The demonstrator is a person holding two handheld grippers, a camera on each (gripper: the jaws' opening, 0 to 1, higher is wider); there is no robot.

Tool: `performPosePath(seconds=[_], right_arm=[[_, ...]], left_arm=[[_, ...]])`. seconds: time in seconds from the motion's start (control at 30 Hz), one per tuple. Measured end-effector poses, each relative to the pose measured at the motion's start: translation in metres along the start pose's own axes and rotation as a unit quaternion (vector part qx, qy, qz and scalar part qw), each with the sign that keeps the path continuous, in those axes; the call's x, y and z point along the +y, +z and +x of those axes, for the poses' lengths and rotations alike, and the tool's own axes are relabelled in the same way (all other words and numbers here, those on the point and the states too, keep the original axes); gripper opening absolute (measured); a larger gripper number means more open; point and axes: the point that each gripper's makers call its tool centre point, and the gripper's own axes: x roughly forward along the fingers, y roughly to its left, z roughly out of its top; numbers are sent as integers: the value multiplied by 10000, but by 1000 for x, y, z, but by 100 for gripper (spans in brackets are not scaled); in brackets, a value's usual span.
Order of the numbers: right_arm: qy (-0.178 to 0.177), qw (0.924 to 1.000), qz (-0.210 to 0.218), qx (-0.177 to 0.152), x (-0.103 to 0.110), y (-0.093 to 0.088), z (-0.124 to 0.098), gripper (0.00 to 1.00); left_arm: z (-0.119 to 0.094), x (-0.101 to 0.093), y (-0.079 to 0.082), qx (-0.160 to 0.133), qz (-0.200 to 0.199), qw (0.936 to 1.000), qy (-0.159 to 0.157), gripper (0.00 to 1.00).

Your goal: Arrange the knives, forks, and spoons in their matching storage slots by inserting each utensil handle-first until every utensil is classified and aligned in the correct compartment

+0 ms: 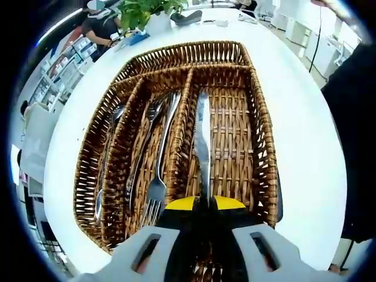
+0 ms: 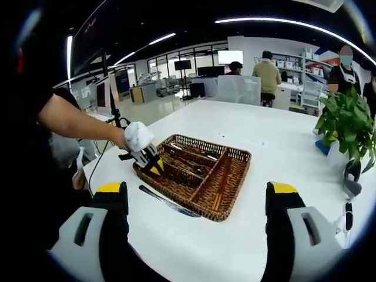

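Note:
A brown wicker cutlery tray (image 1: 265,147) lies on the white table. My left gripper (image 1: 204,203), with yellow-tipped jaws, is shut on a silver knife (image 1: 202,138) that reaches forward over the tray's wide right compartment. Forks (image 1: 157,176) lie in the middle slots and spoons (image 1: 108,147) in the left slot. In the right gripper view the tray (image 2: 235,155) sits mid-table, with the left gripper (image 2: 150,160) at its left end, held by a gloved hand. A second knife (image 2: 167,203) lies on the table along the tray's near side. My right gripper (image 2: 197,197) is open, back from the tray.
A cross compartment (image 1: 188,56) runs along the tray's far end. A potted plant (image 2: 346,120) stands at the table's right, with small dark items (image 2: 351,176) beside it. People stand at desks in the background. White tabletop (image 2: 264,135) surrounds the tray.

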Motion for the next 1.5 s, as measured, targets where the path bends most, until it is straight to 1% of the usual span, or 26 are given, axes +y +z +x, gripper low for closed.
performPosePath(seconds=[0.07,0.23,0.3,0.4,0.5,0.53,0.57,0.6,0.63,0.67,0.7,0.77,0.83,0.87,0.93,0.97,1.0,1.03,1.13,1.2,1.23,1.27,1.33,1.37,1.43,1.5], right_arm=[[12,10000,2,-13,1,0,0,100],[55,10000,-22,-25,3,2,0,100],[88,9999,-46,-31,5,3,1,100],[114,9999,-85,-50,7,5,3,100],[137,9998,-123,-77,8,8,4,100],[144,9998,-140,-81,8,9,4,100],[153,9997,-159,-88,9,10,5,100],[164,9997,-172,-87,9,10,6,100],[168,9997,-180,-84,9,10,6,100],[177,9996,-203,-83,9,11,7,100],[186,9995,-220,-84,9,12,7,100],[195,9995,-240,-90,9,14,8,100],[211,9994,-278,-87,9,16,9,100],[221,9993,-288,-74,9,16,10,100],[258,9992,-319,-14,10,14,12,100],[275,9991,-331,39,10,12,13,100],[279,9990,-332,57,10,11,14,100],[288,9990,-334,81,10,10,14,100],[311,9988,-365,133,9,8,14,100],[329,9985,-393,176,8,6,14,100],[345,9985,-395,183,8,5,14,100],[379,9983,-404,195,8,4,14,100],[373,9979,-457,251,6,2,15,100],[372,9977,-494,279,6,1,15,100],[394,9976,-504,271,6,1,15,100],[407,9975,-514,268,5,1,16,100]], left_arm=[[-6,0,3,-134,-155,9998,19,9],[-22,4,8,-345,-311,9988,126,13],[-29,7,9,-440,-325,9983,221,15],[-42,17,14,-682,-491,9954,467,24],[-59,24,21,-1043,-841,9889,645,27],[-67,27,24,-1230,-1090,9839,704,29],[-69,27,24,-1282,-1153,9824,720,30],[-76,28,26,-1446,-1296,9781,743,30],[-81,28,26,-1542,-1393,9753,744,31],[-88,28,27,-1660,-1487,9715,806,32],[-94,29,26,-1717,-1586,9684,869,34],[-111,25,30,-1912,-1678,9625,944,37],[-127,22,30,-2104,-1819,9549,1038,41],[-133,21,29,-2148,-1843,9531,1068,44],[-147,20,26,-2283,-2035,9447,1186,52],[-155,19,26,-2403,-2200,9376,1212,56],[-159,19,24,-2455,-2240,9351,1227,60],[-167,17,25,-2566,-2285,9300,1308,64],[-182,13,24,-2660,-2393,9218,1496,77],[-191,11,23,-2733,-2466,9156,1620,90],[-193,10,21,-2719,-2490,9145,1669,95],[-194,8,19,-2704,-2522,9138,1683,99],[-196,-1,13,-2586,-2560,9164,1666,99],[-197,-4,9,-2551,-2577,9165,1692,100],[-199,-6,3,-2542,-2626,9145,1731,100],[-203,-8,-4,-2548,-2705,9112,1778,100]])
